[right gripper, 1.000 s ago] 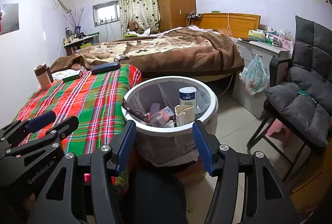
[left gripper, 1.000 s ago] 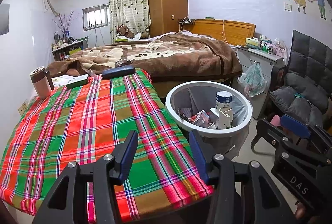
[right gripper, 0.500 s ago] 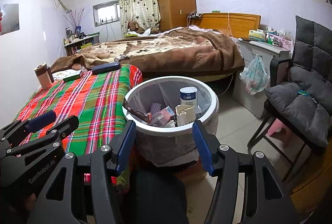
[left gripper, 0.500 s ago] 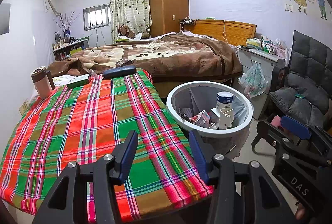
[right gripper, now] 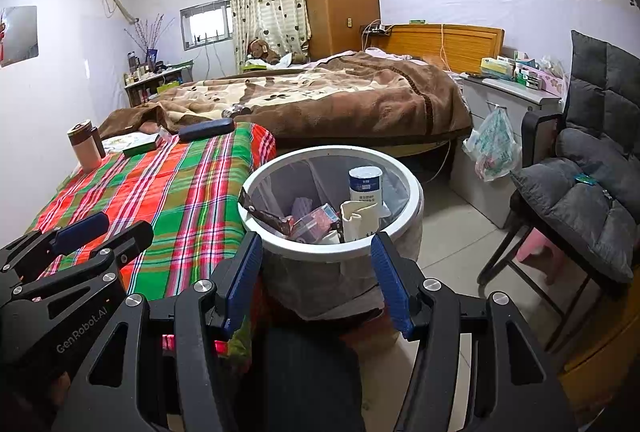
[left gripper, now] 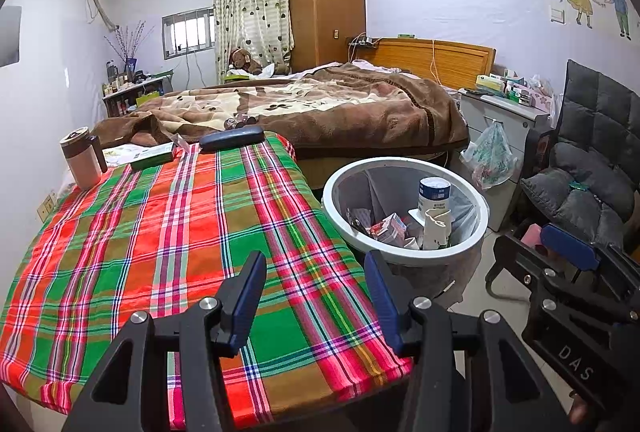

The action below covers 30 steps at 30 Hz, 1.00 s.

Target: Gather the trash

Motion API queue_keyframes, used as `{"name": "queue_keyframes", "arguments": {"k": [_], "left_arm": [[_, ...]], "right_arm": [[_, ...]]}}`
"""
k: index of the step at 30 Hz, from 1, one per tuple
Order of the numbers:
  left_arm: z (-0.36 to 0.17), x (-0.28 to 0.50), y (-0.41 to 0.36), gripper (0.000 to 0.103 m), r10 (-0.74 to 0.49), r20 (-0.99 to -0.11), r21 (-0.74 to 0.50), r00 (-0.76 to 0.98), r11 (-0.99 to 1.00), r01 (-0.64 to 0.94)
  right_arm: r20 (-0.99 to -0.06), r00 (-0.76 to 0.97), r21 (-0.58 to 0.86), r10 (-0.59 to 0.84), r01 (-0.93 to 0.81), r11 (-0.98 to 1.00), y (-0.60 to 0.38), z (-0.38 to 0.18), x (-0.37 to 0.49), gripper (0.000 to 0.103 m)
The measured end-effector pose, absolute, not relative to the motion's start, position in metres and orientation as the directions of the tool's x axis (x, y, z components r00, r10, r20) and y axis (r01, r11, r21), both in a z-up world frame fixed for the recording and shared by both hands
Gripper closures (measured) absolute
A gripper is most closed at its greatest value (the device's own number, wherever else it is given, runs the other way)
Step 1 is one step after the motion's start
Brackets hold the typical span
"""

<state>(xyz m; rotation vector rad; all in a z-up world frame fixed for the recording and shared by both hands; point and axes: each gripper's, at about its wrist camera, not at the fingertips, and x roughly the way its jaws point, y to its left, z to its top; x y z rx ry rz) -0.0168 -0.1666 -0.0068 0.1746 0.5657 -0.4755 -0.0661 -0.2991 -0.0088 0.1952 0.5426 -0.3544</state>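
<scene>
A white round trash bin (left gripper: 404, 260) (right gripper: 320, 252) with a clear liner stands on the floor by the table's right side. It holds a white can with a blue label (left gripper: 434, 193) (right gripper: 365, 185), a crumpled white cup (left gripper: 436, 228), red cartons (left gripper: 390, 230) and a dark wrapper (right gripper: 266, 216). My left gripper (left gripper: 314, 296) is open and empty over the near edge of the plaid-covered table (left gripper: 160, 232). My right gripper (right gripper: 316, 280) is open and empty in front of the bin. Each gripper shows at the edge of the other's view.
At the table's far end stand a brown mug (left gripper: 80, 161), a green box (left gripper: 154, 155) and a dark case (left gripper: 232, 137). A bed with a brown blanket (left gripper: 340, 111) lies behind. A grey chair (left gripper: 584, 183), a cabinet and a hanging plastic bag (left gripper: 490, 155) are at right.
</scene>
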Motion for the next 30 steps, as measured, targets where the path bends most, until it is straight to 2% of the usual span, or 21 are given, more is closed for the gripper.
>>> {"name": "queue_keyframes", "arguments": {"k": [30], "left_arm": [[-0.0067,-0.0166,-0.1658,0.052,-0.384,-0.552,0.028,0.74,0.878,0.477]], "right_arm": [[-0.538,0.798,0.087,-0.273,0.374,0.923,-0.2955,-0.0076,-0.0654,0.045]]}}
